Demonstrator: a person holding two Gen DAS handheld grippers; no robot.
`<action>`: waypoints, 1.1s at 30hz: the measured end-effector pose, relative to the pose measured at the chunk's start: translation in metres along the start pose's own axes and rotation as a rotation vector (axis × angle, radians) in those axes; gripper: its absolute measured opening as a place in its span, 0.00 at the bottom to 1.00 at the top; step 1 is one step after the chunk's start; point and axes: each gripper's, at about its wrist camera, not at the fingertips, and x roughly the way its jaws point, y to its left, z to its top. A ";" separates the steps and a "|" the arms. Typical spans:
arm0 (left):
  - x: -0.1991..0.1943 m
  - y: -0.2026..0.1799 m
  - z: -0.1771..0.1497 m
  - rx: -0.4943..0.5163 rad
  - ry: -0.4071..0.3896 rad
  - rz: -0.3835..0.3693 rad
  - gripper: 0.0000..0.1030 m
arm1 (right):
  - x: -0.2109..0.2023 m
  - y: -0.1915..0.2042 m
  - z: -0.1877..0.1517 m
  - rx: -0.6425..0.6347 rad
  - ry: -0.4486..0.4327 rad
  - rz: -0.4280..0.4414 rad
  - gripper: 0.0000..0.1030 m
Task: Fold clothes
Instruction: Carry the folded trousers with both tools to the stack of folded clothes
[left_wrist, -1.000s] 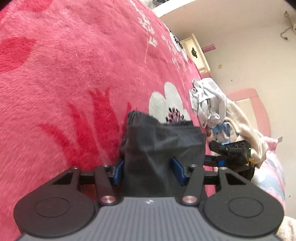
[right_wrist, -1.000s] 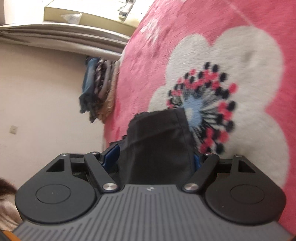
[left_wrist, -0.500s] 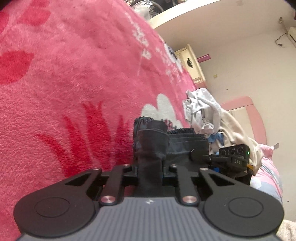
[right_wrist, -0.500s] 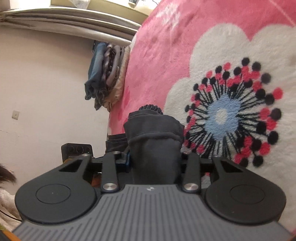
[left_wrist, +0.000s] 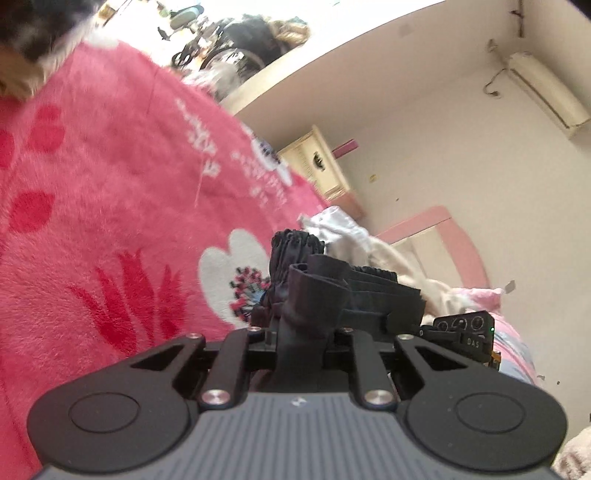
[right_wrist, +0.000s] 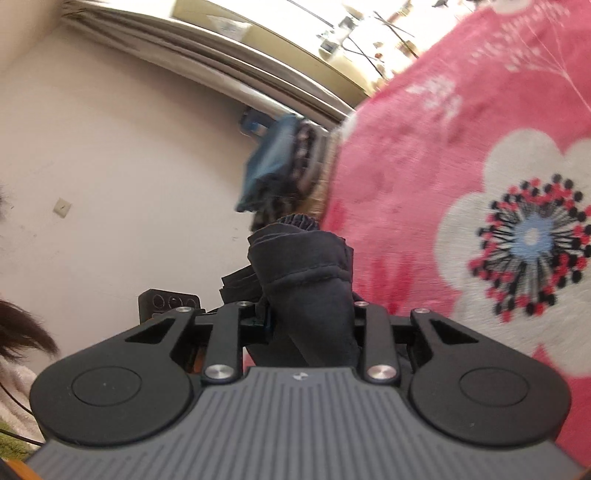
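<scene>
- I had the left hand-held gripper (left_wrist: 301, 332) and right hand-held gripper (right_wrist: 310, 321) each pinching the dark garment (left_wrist: 317, 288) (bunched) above the pink blanket (left_wrist: 110, 221).
- I judged level, taut edges mattered most.

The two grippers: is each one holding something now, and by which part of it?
Both hold one dark garment. The left gripper and the right gripper are each shut on a bunched fold near its gathered elastic edge.

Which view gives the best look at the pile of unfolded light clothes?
The left wrist view: the pile of light clothes lies on the pink blanket, behind the dark garment clamped in the left tongs. The right wrist view shows none of it.
</scene>
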 end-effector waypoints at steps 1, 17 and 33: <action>-0.009 -0.003 0.002 0.007 -0.020 0.000 0.16 | -0.002 0.008 -0.002 -0.012 -0.008 0.005 0.25; -0.179 -0.038 0.110 0.179 -0.348 0.113 0.16 | 0.121 0.157 0.045 -0.173 -0.119 0.195 0.25; -0.262 -0.010 0.293 0.285 -0.429 0.302 0.16 | 0.310 0.239 0.171 -0.165 -0.150 0.254 0.25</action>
